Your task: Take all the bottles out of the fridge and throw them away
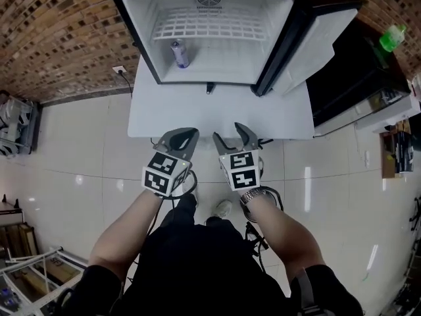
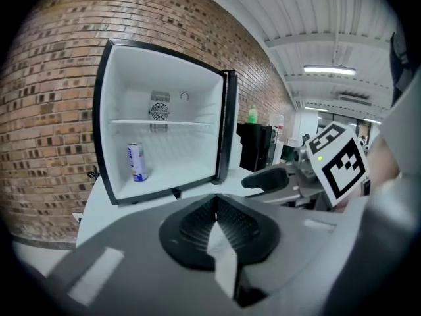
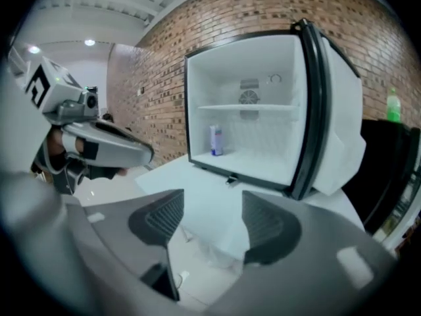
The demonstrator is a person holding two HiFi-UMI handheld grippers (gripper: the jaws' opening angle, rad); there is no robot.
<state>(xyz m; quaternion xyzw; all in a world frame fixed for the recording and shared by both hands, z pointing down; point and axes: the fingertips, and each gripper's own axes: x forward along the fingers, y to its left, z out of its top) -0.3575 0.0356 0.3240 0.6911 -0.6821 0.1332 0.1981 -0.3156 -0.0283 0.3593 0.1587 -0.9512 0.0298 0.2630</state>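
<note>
Grey left gripper (image 2: 216, 208), cylindrical can (image 1: 179, 53), white fridge (image 1: 147, 33)

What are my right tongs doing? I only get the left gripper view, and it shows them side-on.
Observer: The right tongs stand open with nothing between them, only the table beyond.
Operator: How close are we to the fridge?
Observer: In the head view, the left gripper and the right one hang side by side at the table's near edge, short of the fridge.
</note>
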